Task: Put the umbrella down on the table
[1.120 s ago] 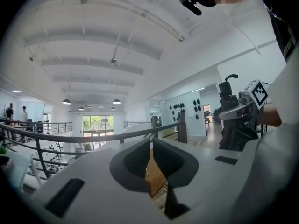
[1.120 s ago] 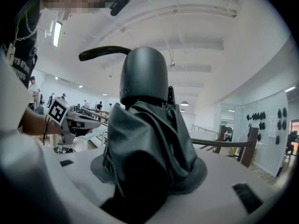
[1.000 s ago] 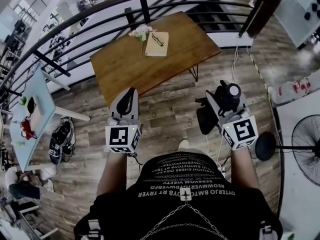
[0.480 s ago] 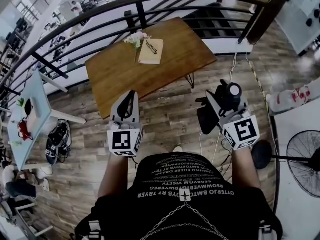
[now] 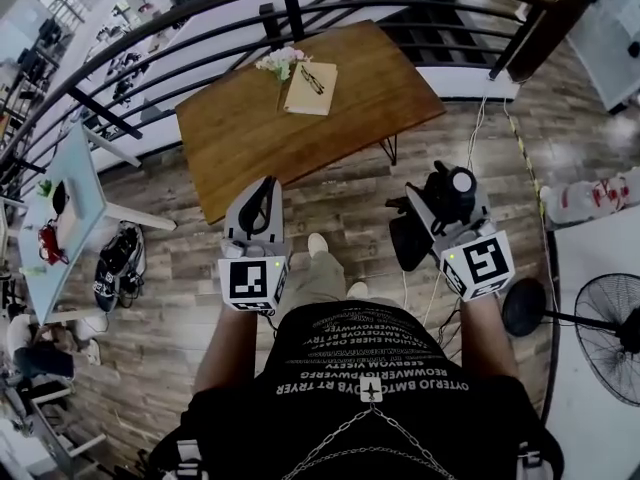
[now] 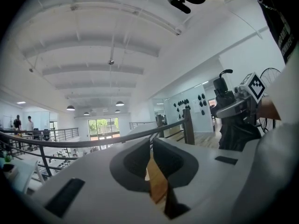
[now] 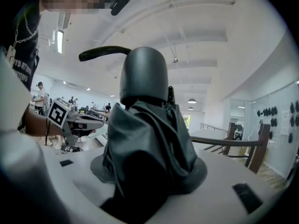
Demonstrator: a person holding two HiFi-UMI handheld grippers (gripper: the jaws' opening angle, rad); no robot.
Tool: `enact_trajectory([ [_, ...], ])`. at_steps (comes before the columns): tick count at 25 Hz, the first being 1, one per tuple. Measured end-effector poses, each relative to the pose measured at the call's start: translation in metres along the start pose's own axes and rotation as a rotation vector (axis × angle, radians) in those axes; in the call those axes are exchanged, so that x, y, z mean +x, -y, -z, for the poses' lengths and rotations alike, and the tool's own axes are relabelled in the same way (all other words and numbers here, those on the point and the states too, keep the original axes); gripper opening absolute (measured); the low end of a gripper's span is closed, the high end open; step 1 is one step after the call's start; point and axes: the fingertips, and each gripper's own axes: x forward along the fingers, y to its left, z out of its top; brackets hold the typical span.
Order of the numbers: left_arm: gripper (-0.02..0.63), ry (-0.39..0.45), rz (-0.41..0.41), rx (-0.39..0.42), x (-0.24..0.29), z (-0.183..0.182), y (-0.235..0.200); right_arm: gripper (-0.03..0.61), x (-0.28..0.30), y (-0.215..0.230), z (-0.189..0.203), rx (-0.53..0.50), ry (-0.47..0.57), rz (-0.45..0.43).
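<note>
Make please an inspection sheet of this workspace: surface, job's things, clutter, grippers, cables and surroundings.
Surface: wooden table, mostly bare, standing ahead of both grippers.
Job's things: folded black umbrella, held in the air, not yet on the table.
Clutter: notebook with glasses on it, and small flowers, near the table's far edge.
Grippers: left gripper nearly closed with nothing between its jaws; right gripper shut on the umbrella.
Cables: white cable on the floor right of the table.
Surroundings: black railing, floor fan, shoes on the plank floor.
</note>
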Motion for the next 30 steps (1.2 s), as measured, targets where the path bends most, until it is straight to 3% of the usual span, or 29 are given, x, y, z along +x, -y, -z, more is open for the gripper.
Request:
enact_trajectory([
  [15,0.041,-0.048,0.05,-0.016,0.045,0.02,-0.019,0.241,0.043,0.0,0.015,0.015,-0.024,0.011],
  [22,0.041,-0.016,0.113,-0.006,0.084,0.012,-0.029,0.241,0.075,0.02,0.012,0.019,-0.034,0.034],
  [30,0.041,-0.014,0.123,-0.02,0.13,0.018,-0.055,0.241,0.121,0.043,0.013,0.02,-0.057,0.034],
])
